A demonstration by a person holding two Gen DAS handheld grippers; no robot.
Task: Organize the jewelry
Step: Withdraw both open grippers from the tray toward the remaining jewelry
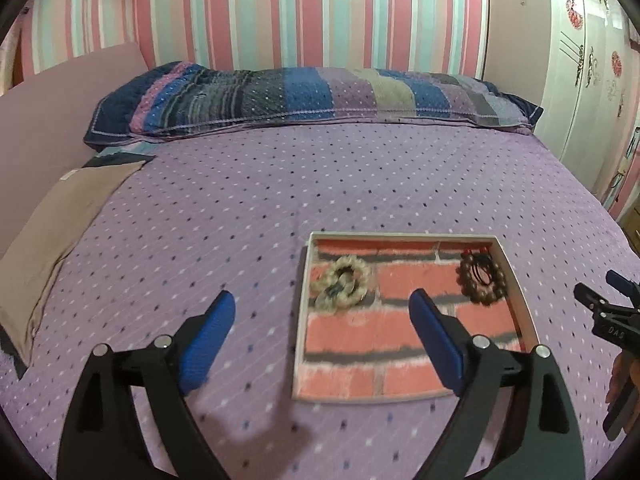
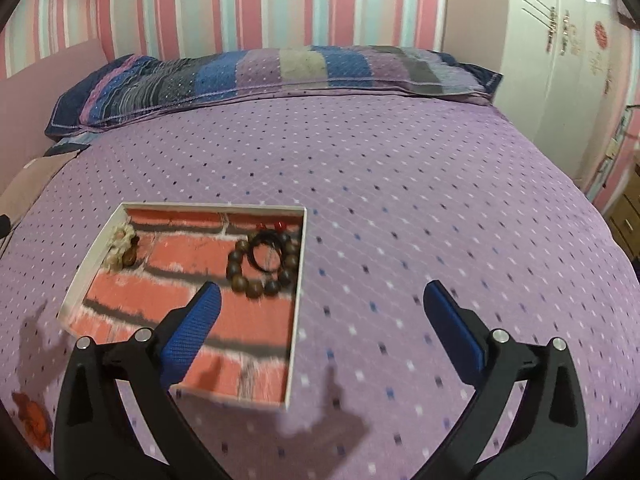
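Note:
A shallow white-rimmed tray (image 1: 404, 235) with a red brick-pattern floor lies on the purple bed; it also shows in the right wrist view (image 2: 212, 206). In it lie a beige braided bracelet (image 1: 343, 283) at the left, also in the right wrist view (image 2: 120, 246), and a brown wooden bead bracelet (image 1: 482, 282) with a black hair tie (image 2: 266, 254) and red beads at the right. My left gripper (image 1: 322, 308) is open and empty above the tray's near left side. My right gripper (image 2: 322, 300) is open and empty over the tray's right rim; its body shows at the left view's edge (image 1: 608, 312).
A striped pillow (image 1: 312, 96) lies at the head of the bed. A tan cloth (image 1: 60, 216) lies at the left. An orange item (image 2: 34, 416) lies on the bed at the near left. A white wardrobe (image 1: 584, 80) stands at the right.

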